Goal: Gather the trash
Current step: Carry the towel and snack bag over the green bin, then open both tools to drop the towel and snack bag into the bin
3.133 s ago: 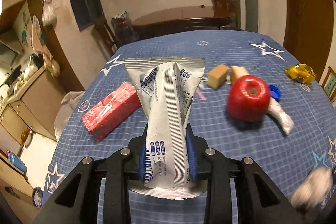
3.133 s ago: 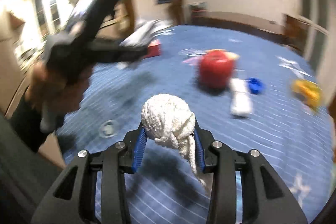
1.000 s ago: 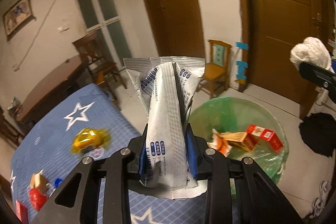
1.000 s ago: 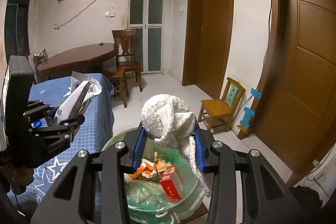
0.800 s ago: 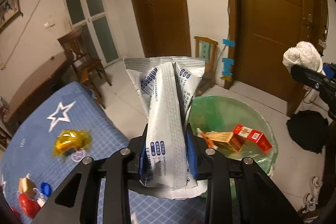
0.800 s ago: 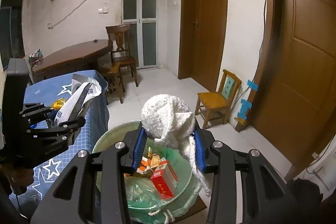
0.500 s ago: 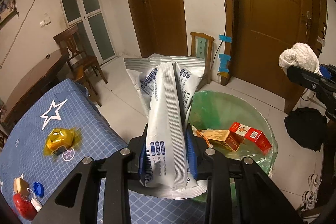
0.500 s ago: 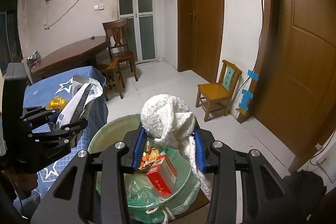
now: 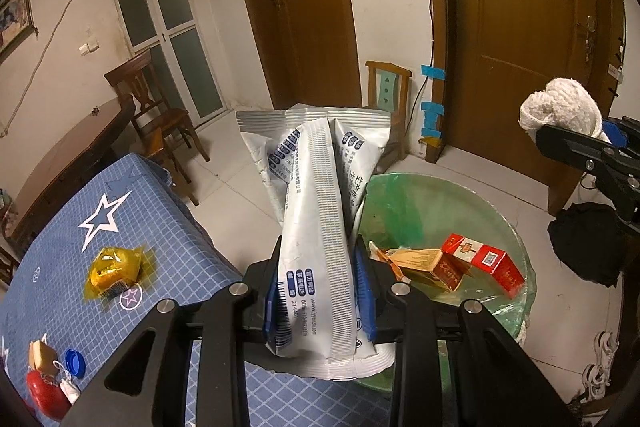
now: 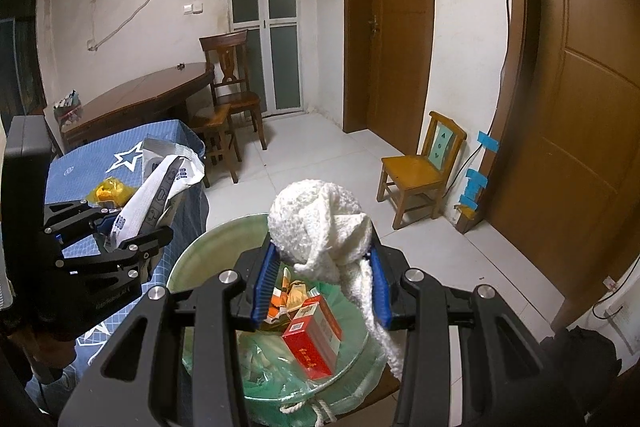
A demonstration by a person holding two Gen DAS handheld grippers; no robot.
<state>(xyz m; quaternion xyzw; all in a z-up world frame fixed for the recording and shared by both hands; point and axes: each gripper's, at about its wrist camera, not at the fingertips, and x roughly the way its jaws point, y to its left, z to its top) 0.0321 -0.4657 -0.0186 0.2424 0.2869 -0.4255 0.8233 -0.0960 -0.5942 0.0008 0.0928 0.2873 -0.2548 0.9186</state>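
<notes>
- a blue star-patterned tablecloth (image 9: pixel 168 227) is seen covering the table at the left, with its near corner beside the bin.
- a round bin lined with a green bag (image 9: pixel 424 203) is set on the tiled floor just beside that table; a red carton (image 9: pixel 484 261) and a tan box (image 9: pixel 416 259) are lying inside it.
- a silver snack wrapper (image 9: pixel 320 227) is clamped upright between the blue pads of the left gripper (image 9: pixel 320 295), and it is held over the table's edge, next to the bin's rim.
- a crumpled white cloth wad (image 10: pixel 320 227) is pinched by the right gripper (image 10: pixel 322 287), its jaws part-closed around it, above the bin's opening.
- a yellow wrapper (image 9: pixel 116 269) is left on the tablecloth.
- a red round object, possibly an apple (image 9: pixel 46 395), and a blue bottle cap (image 9: pixel 75 363) are glimpsed at the lower left edge.
</notes>
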